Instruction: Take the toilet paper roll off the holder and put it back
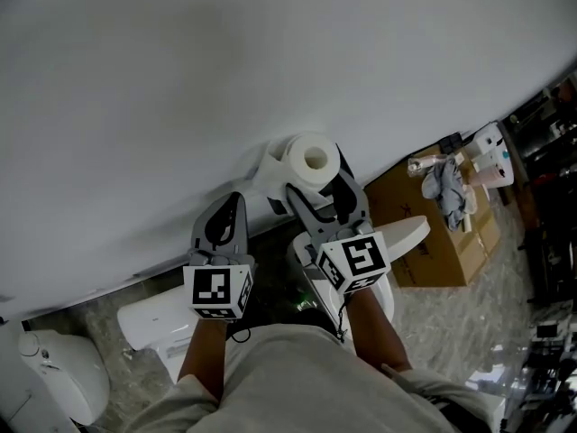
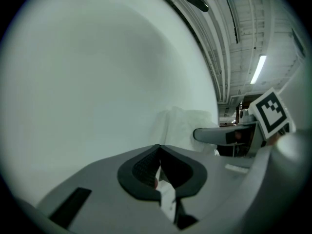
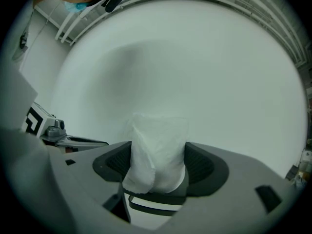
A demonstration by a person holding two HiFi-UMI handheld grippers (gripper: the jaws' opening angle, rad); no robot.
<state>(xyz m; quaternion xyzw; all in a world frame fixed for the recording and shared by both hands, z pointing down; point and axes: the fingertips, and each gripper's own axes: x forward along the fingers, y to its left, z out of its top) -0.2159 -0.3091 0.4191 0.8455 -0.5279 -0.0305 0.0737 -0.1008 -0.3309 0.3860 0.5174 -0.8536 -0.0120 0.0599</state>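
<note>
Wall (image 1: pixel 180 79): plain white, straight ahead of both tips.
Cardboard boxes (image 1: pixel 433 251): on the floor, to the right of the right tongs (image 1: pixel 320 188).
Grey cloth (image 1: pixel 448 186): crumpled on the boxes.
White fixture (image 1: pixel 149 318): low, below the left tongs (image 1: pixel 236 198).
Floor (image 1: pixel 469 332): wood-grain.

Grey left gripper (image 1: pixel 236 198), black-white marker cube (image 1: pixel 218 291)

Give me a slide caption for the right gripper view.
Right tool straddling the toilet roll before a white wall.
</note>
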